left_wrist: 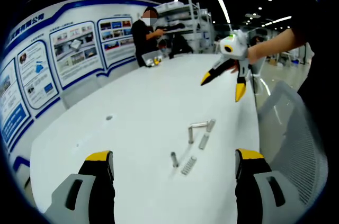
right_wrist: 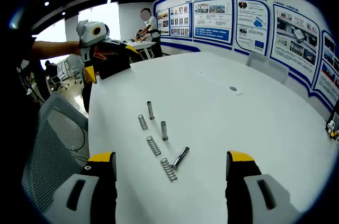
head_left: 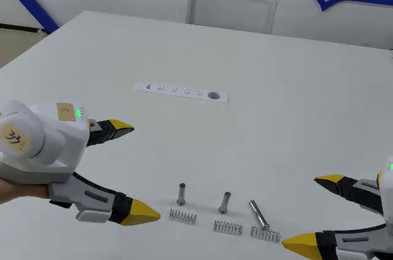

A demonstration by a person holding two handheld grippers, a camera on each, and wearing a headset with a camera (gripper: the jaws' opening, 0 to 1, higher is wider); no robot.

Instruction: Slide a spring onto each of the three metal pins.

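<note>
White tabletop [head_left: 276, 88] stretches across the head view, with two hand-held grippers above its near edge. At the left hangs the left gripper [head_left: 132, 171], a white body with black jaws tipped in yellow. Its jaws are spread wide, with nothing between them. At the lower right corner is the right gripper [head_left: 312, 212], and its jaws are likewise spread wide and hold nothing.

Between the two grippers, near the front edge of the table, the small metal parts sit in a row. The first pin [head_left: 182, 193] stands upright at the left of the row. The second pin [head_left: 225, 202] stands upright in the middle. The third pin [head_left: 258, 214] lies on its side at the right, angled toward the person.

Just in front of each pin, on the person's side, a coil lies flat on the table: the first spring [head_left: 183, 216], the second spring [head_left: 228, 227] and the third spring [head_left: 266, 233]. The near end of the fallen pin is just beside the third spring, and whether they touch cannot be told. Both grippers are well apart from these parts.

Farther back, a socket strip [head_left: 181, 91] is set flush into the table. A grey chair [head_left: 232, 9] stands at the far side against a white wall with blue stripes. In the left gripper view, a person [left_wrist: 143, 38] stands at the far end of the table beside wall posters [left_wrist: 79, 44].
</note>
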